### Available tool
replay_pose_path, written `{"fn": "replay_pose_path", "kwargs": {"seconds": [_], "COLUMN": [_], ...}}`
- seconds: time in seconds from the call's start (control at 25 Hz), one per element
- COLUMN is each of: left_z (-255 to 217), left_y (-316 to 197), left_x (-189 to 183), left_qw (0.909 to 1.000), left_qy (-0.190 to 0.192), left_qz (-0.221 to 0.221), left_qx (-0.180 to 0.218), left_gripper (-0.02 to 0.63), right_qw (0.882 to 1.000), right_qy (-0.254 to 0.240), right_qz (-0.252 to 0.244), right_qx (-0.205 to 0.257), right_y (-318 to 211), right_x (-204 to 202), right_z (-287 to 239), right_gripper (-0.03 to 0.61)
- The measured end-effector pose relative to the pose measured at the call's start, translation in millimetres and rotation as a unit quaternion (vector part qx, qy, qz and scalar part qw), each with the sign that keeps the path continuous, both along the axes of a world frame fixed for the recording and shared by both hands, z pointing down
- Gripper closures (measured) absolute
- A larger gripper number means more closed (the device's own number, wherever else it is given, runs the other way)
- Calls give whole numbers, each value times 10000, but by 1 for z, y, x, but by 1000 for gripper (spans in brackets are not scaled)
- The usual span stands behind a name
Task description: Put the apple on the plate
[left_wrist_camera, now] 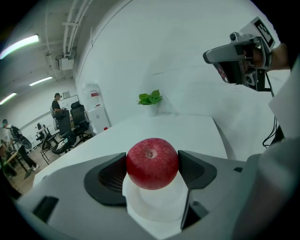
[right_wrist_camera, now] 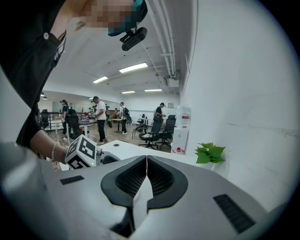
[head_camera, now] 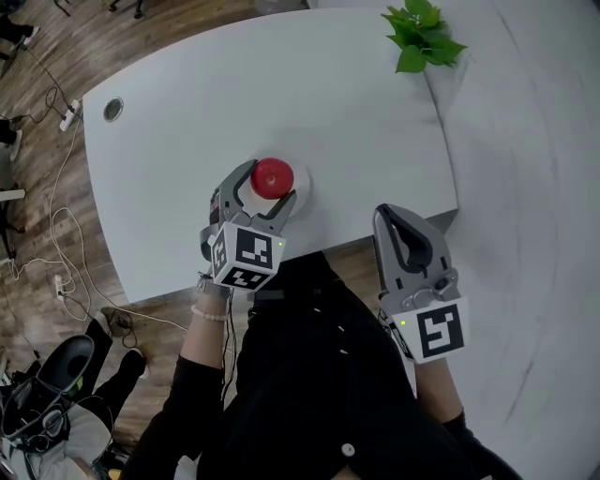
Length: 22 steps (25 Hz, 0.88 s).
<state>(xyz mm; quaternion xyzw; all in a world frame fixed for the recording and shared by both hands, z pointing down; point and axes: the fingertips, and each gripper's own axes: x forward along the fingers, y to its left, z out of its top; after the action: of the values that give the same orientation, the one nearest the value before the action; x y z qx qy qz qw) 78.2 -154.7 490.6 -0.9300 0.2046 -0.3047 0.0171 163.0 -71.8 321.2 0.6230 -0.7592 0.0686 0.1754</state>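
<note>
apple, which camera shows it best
The left gripper view: the apple sits large and central, between the jaws of the left gripper. The head view shows it small from above. The right gripper view misses it.

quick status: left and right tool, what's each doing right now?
Left tool: closed on the apple, over the plate.
Right tool: closed, nothing in it.

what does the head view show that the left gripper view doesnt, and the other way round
Only the head view: the wood floor, the tabletop grommet hole, the marker cube on the left hand-held gripper. Only the left gripper view: office chairs, people at desks, ceiling lights. Both: the apple between that gripper's jaws over the plate, the plant, the right hand-held gripper.
</note>
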Motion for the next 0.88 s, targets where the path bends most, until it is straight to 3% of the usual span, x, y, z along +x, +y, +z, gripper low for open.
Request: {"fn": "replay_pose_path", "kwargs": {"seconds": [0.52,0.88], "left_z": [41,53], "left_y": [1,4], "left_x": [-3,-5], "left_qw": [9989,9973], "left_qy": [-359,-563], "left_qz": [229,472], "left_qx": [-215,-35], "left_gripper": [259,259], "right_qw": [9998,9996], "right_qy": [88,85], "right_qz": [68,39], "right_qx": [-138,-276], "right_y": [4,9], "right_x": [-5,-10], "right_z": [8,13], "right_gripper": [537,537]}}
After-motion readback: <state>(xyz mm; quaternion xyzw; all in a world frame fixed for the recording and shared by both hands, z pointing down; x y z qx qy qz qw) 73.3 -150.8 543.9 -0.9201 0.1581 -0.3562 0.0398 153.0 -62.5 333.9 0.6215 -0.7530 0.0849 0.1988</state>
